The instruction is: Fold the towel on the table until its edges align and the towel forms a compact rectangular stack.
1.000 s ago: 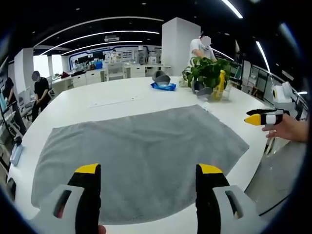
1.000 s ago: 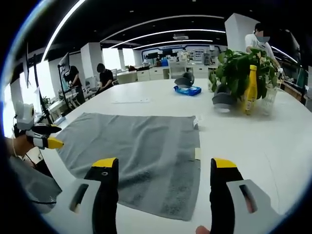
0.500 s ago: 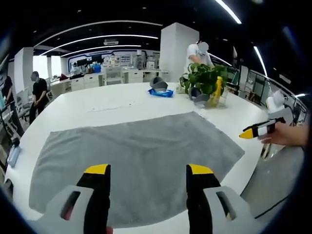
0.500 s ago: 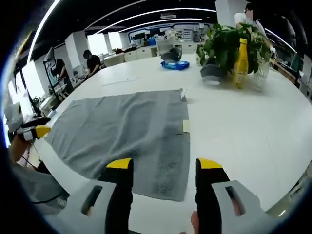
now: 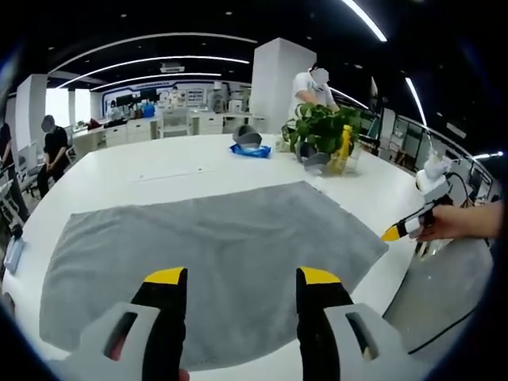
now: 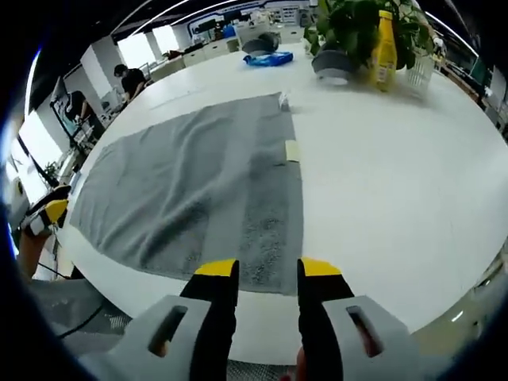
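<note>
A grey towel (image 5: 206, 254) lies spread flat on the round white table (image 5: 159, 163). My left gripper (image 5: 242, 278) hovers open over the towel's near edge, with nothing between its yellow-tipped fingers. In the right gripper view the towel (image 6: 190, 182) runs up and to the left, with a small pale label (image 6: 292, 151) on its right edge. My right gripper (image 6: 268, 270) hangs just above the towel's near right corner, its jaws narrowed but still apart and empty. The right gripper (image 5: 397, 232) shows in a hand at the right of the left gripper view. The left gripper (image 6: 48, 214) sits at the left edge of the right gripper view.
A potted plant (image 6: 349, 24), a yellow bottle (image 6: 385, 44) and a glass stand at the far right of the table. A blue cloth (image 6: 268, 58) with a grey object lies at the back. People stand by desks beyond (image 5: 54, 143). The table edge (image 6: 262, 325) runs close under my right gripper.
Both pairs of jaws have narrowed, the right far more. The right gripper view has tipped down and closed in on the towel's near right corner. The towel has not moved.
</note>
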